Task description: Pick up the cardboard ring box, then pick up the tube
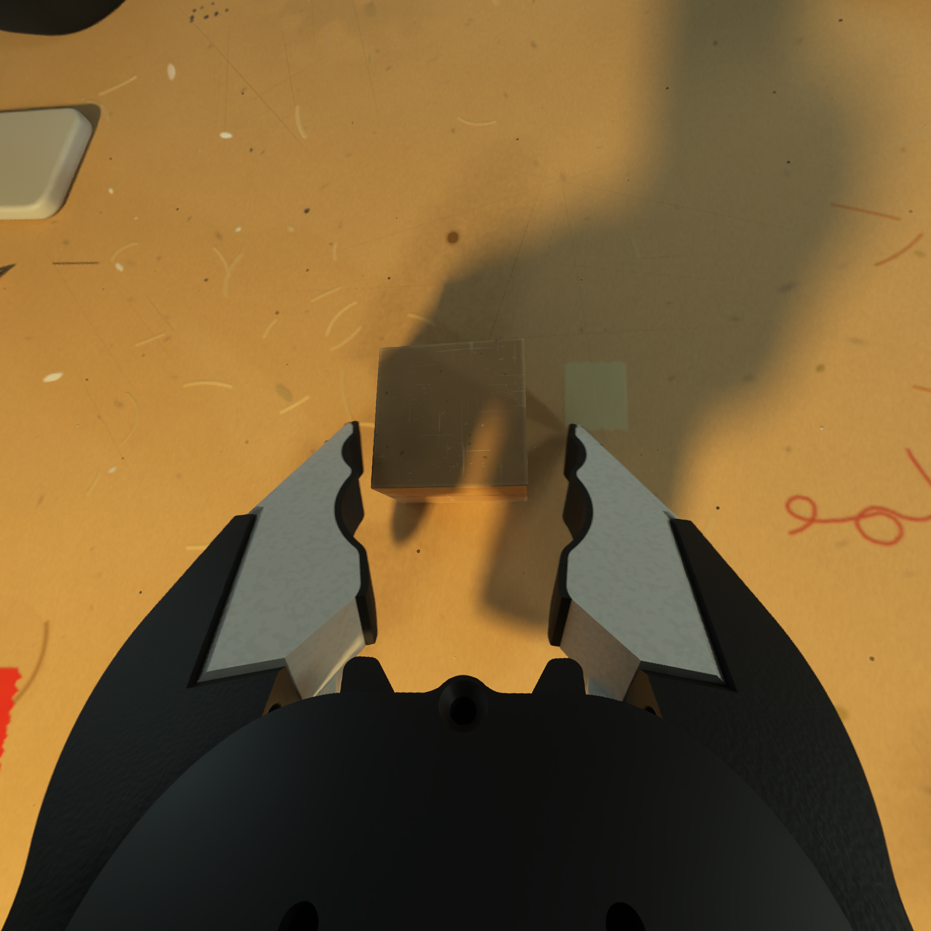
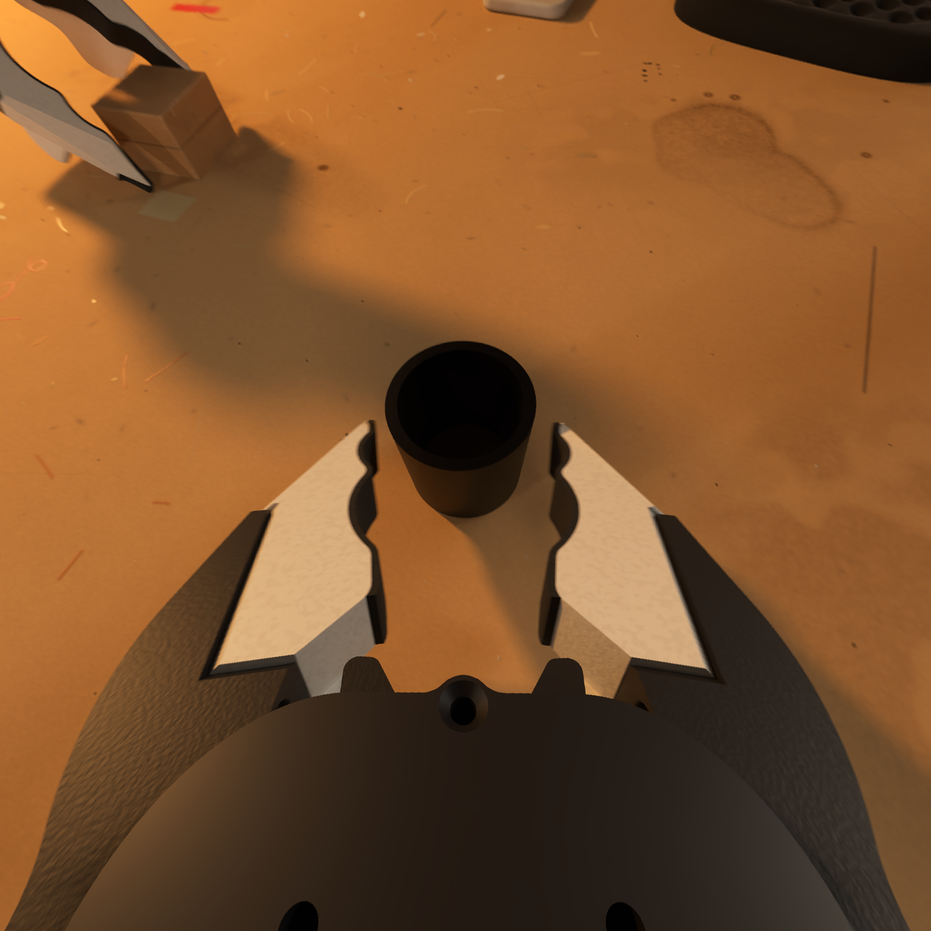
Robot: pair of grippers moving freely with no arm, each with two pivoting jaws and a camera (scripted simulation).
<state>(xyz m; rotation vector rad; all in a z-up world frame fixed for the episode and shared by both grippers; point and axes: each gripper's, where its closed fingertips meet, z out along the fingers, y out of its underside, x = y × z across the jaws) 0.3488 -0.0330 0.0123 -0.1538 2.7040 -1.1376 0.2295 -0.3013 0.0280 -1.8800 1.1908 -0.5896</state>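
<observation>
The cardboard ring box (image 1: pixel 448 415) is a small brown cube standing on the orange tabletop. My left gripper (image 1: pixel 463 428) is open with its fingertips either side of the box's near part, not touching it. In the right wrist view the box (image 2: pixel 166 126) and the left gripper's fingers (image 2: pixel 65 121) show at the far left. The tube (image 2: pixel 461 428) is a short dark hollow cylinder standing upright, open end up. My right gripper (image 2: pixel 463 428) is open, its tips flanking the tube with small gaps.
A pale rounded block (image 1: pixel 40 161) lies at the left, also at the top of the right wrist view (image 2: pixel 529 6). A dark perforated tray (image 2: pixel 816 35) sits at the top right. A pale square patch (image 1: pixel 595 395) lies beside the box. Red tape (image 1: pixel 7 705) shows at the left edge.
</observation>
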